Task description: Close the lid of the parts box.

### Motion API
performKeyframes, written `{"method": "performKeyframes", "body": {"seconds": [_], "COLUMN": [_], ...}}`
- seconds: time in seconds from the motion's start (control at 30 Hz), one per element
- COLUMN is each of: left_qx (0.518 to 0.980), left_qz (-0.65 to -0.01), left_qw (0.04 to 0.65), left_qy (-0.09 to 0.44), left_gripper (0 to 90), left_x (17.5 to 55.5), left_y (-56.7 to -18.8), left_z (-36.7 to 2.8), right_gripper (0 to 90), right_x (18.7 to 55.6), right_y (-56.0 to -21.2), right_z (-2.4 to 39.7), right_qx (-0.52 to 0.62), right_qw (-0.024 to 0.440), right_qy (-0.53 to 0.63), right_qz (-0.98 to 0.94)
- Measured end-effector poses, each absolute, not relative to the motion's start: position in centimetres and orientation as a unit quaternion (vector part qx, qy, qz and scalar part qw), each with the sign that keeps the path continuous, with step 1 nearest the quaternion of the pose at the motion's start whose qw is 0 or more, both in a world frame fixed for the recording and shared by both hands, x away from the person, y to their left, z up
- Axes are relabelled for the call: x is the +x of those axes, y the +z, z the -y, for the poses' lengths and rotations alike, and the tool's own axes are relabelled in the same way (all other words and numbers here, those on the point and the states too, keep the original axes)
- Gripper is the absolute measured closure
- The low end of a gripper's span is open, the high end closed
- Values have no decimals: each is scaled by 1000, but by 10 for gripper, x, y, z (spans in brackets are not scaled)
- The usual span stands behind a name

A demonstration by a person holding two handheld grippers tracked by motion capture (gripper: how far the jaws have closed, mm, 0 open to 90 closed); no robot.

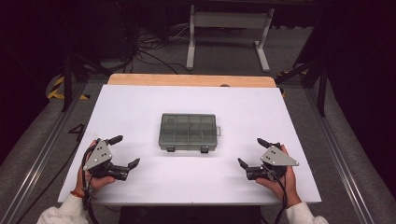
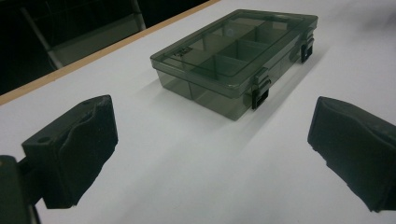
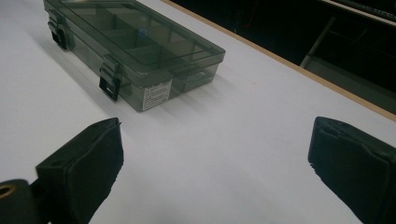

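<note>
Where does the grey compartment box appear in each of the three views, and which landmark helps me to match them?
High view: compartment box at the table's middle, latches toward the person.
Left gripper view: compartment box upper centre-right, beyond the open jaws.
Right gripper view: compartment box upper left, white label on its near end.
Shared landmark: the two dark latches on the box's front side.

Premises appear to be a lab or recording workspace. A white-topped table [image 1: 140, 107] with a wooden far edge serves as the landmark. Beyond it, loose cables [image 1: 149, 51] lie on grey carpet beside a white frame stand [image 1: 229, 28]. Metal rails [image 1: 42, 154] flank the table; surroundings are dark.
</note>
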State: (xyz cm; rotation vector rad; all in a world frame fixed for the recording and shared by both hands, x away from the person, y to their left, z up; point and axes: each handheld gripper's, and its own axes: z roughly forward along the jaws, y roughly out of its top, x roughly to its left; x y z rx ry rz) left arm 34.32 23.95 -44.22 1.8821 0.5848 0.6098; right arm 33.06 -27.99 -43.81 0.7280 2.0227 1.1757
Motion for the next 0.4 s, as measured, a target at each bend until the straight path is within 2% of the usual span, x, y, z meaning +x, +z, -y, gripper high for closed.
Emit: {"method": "performKeyframes", "body": {"seconds": [0.4], "left_qx": [785], "left_qz": [-242], "left_qw": [511], "left_qy": [252], "left_gripper": [25], "left_x": [345], "left_y": [-442], "left_z": [-238], "right_gripper": [37], "right_x": [331], "right_y": [-438], "right_z": [279], "right_qx": [280], "right_qw": [337], "right_qy": [451], "right_qz": [-778]}}
